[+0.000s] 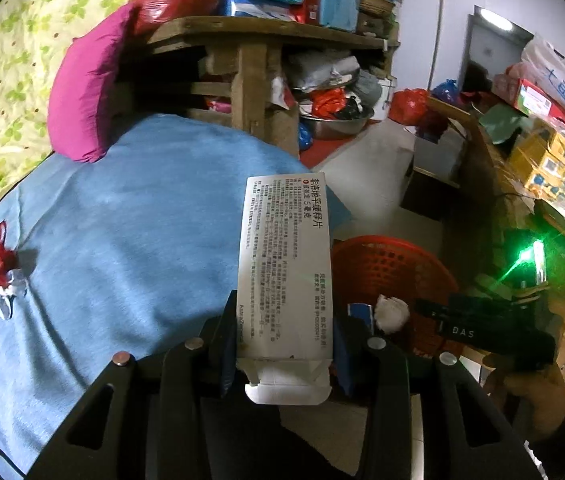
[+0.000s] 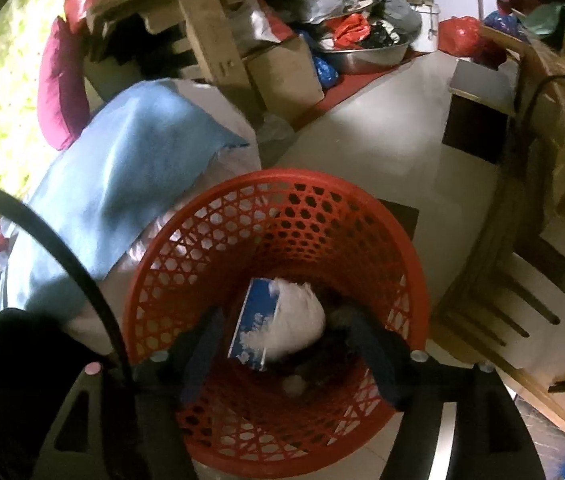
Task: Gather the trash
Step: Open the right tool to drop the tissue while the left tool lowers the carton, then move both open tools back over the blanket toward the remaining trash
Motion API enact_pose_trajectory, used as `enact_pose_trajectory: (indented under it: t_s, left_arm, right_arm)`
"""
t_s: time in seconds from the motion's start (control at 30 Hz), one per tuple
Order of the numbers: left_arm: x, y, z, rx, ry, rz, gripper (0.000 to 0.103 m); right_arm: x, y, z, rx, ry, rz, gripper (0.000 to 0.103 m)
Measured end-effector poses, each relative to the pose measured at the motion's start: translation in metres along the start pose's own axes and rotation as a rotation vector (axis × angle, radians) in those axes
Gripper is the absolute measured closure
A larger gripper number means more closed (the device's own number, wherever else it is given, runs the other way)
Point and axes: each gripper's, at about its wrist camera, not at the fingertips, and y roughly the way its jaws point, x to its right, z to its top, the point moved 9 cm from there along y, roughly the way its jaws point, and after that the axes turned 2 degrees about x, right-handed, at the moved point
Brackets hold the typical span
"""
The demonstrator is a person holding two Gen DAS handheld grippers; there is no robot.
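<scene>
Left gripper (image 1: pixel 284 344) clenched on white medicine box (image 1: pixel 286 268); right gripper (image 2: pixel 282 344) released above red mesh basket (image 2: pixel 218 240) holding crumpled tissue (image 2: pixel 294 320).

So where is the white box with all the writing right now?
The white box is clamped in the left gripper, in the left wrist view, between the blue blanket and the red basket.

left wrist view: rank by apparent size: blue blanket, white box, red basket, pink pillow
1. blue blanket, by far the largest.
2. pink pillow.
3. white box and red basket look similar; the box is close to the lens in the left gripper and hides part of the basket, so no ranking.
</scene>
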Motion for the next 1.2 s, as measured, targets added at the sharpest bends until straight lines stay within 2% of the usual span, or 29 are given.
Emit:
enact_pose_trajectory:
  t_s: [0.3, 0.43, 0.57, 0.6, 0.67, 0.7, 0.73, 0.77, 0.87, 0.97, 1.07, 1.2]
  left_arm:
    - [0.048, 0.025, 0.011, -0.062, 0.04, -0.13, 0.061]
    - [0.069, 0.037, 0.013, -0.087, 0.047, -0.173, 0.06]
    - [0.085, 0.051, 0.011, -0.124, 0.069, -0.196, 0.059]
    - [0.088, 0.055, 0.011, -0.136, 0.074, -0.204, 0.055]
    - [0.094, 0.064, 0.01, -0.16, 0.089, -0.209, 0.039]
    - [0.096, 0.068, 0.011, -0.165, 0.095, -0.208, 0.027]
    - [0.097, 0.071, 0.01, -0.168, 0.095, -0.21, 0.021]
    - [0.097, 0.073, 0.01, -0.175, 0.092, -0.212, 0.021]
    - [0.085, 0.069, 0.01, -0.167, 0.064, -0.213, 0.021]
    - [0.059, 0.054, 0.016, -0.117, 0.014, -0.196, 0.021]
    - [0.021, 0.032, 0.02, -0.066, -0.073, -0.167, 0.021]
    - [-0.033, 0.003, 0.014, -0.014, -0.175, -0.112, 0.021]
  right_arm:
    - [0.026, -0.042, 0.011, 0.149, 0.077, -0.055, 0.031]
    - [0.035, -0.056, 0.01, 0.184, 0.096, -0.067, 0.031]
    - [0.043, -0.054, 0.008, 0.169, 0.114, -0.074, 0.031]
    - [0.044, -0.054, 0.007, 0.166, 0.115, -0.073, 0.031]
    - [0.045, -0.054, 0.006, 0.165, 0.114, -0.073, 0.031]
    - [0.046, -0.054, 0.006, 0.166, 0.115, -0.073, 0.031]
    - [0.047, -0.054, 0.005, 0.164, 0.116, -0.072, 0.031]
    - [0.047, -0.053, 0.004, 0.16, 0.116, -0.073, 0.031]
    - [0.048, -0.052, 0.001, 0.157, 0.119, -0.074, 0.031]
    - [0.044, -0.052, 0.002, 0.163, 0.12, -0.071, 0.031]
    - [0.035, -0.047, 0.007, 0.158, 0.114, -0.051, 0.031]
    - [0.003, -0.047, 0.026, 0.189, 0.076, -0.003, 0.031]
